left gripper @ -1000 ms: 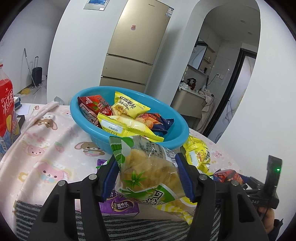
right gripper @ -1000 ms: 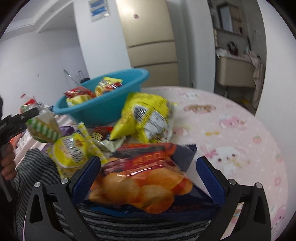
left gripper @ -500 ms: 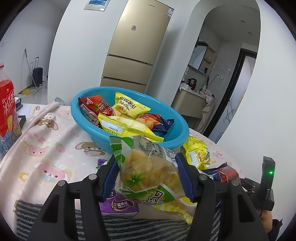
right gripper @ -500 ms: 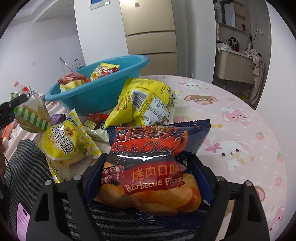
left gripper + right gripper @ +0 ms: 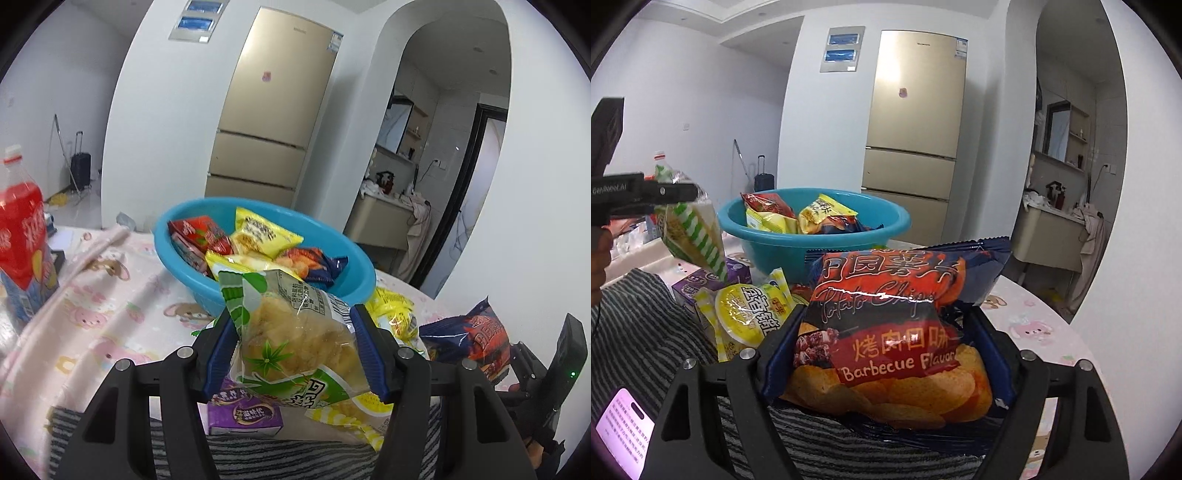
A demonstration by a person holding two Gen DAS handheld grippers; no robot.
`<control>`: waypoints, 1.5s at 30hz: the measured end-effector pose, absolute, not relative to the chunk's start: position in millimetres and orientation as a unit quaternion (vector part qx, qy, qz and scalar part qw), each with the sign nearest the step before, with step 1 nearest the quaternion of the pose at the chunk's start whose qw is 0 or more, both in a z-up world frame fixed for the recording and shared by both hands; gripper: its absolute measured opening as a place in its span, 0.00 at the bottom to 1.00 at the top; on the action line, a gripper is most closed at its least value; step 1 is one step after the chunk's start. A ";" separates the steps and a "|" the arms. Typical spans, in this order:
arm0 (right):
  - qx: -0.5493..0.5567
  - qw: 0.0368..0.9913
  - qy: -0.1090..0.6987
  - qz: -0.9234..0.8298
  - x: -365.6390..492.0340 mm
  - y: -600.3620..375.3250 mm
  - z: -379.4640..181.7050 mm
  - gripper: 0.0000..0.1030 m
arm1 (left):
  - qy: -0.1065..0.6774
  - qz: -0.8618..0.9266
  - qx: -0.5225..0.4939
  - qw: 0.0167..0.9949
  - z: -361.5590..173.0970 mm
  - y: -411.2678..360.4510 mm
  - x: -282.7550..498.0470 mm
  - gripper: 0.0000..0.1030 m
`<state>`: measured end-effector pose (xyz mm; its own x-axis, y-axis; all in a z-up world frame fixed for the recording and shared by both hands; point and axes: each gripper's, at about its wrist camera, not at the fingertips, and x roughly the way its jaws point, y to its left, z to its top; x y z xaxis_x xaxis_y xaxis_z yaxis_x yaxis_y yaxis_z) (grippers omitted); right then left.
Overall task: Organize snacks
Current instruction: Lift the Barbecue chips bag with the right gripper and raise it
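My left gripper (image 5: 293,332) is shut on a green-and-clear snack bag (image 5: 291,332), held above the table just in front of the blue basin (image 5: 177,254). The basin holds several snack packs. My right gripper (image 5: 886,332) is shut on a dark blue barbecue chips bag (image 5: 894,321), lifted off the table. The basin also shows in the right wrist view (image 5: 812,247), behind that bag. The green bag (image 5: 690,236) and the left gripper show at the left of the right wrist view. The chips bag (image 5: 469,336) shows at the right of the left wrist view.
A purple drink carton (image 5: 243,413), a yellow snack pack (image 5: 391,314) and a yellow jelly pack (image 5: 746,317) lie on the pink tablecloth (image 5: 92,317). A red bottle (image 5: 22,236) stands at the left. A striped cloth (image 5: 646,332) and a lit phone (image 5: 624,432) lie near the front edge.
My right gripper has closed on the barbecue chips bag and lifted it upright off the table. My left gripper has risen with the green bag and moved nearer the basin.
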<state>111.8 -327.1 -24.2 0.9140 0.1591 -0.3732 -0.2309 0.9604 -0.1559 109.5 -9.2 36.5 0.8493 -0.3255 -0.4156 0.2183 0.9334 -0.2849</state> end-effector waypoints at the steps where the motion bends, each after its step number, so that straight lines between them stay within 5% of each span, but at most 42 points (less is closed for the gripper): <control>1: -0.096 0.974 0.180 0.101 111.7 -328.1 -23.6 0.80 | 0.231 -0.142 -0.113 0.956 39.1 -8.0 107.4 0.61; 12: -0.020 0.976 0.136 0.172 99.2 -348.4 10.8 0.80 | 0.188 -0.145 -0.081 0.968 103.9 -18.5 92.3 0.61; 22: 0.019 0.966 0.048 0.252 84.4 -338.8 135.8 0.80 | 0.133 -0.190 -0.094 0.968 173.4 -19.4 64.2 0.61; 25: 0.047 0.954 0.028 0.293 85.0 -335.5 170.1 0.80 | 0.107 -0.193 -0.094 0.971 195.1 -16.3 58.6 0.48; 34: 0.039 0.955 -0.019 0.294 97.0 -300.7 215.7 0.80 | 0.105 -0.187 -0.071 0.974 209.8 -14.7 63.2 0.47; 36: 0.038 0.957 -0.023 0.286 101.8 -294.4 216.9 0.80 | 0.129 -0.182 -0.057 0.973 194.7 -14.8 69.4 0.56; 38: 0.044 0.956 -0.024 0.288 109.8 -287.8 217.8 0.80 | 0.142 -0.174 -0.043 0.973 179.2 -14.6 73.9 0.85; 42: 0.082 0.947 -0.012 0.312 134.5 -280.4 213.2 0.80 | 0.179 -0.168 -0.049 0.968 141.7 -8.8 87.0 1.00; 45: 0.091 0.946 -0.005 0.310 145.5 -279.6 207.5 0.80 | 0.238 -0.155 -0.079 0.956 99.6 -4.6 106.0 1.00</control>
<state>145.5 -279.6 207.5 0.8073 0.5864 0.0660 -0.5883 0.7910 0.1681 106.0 -4.6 99.6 0.8387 -0.3342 -0.4300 0.2592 0.9394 -0.2245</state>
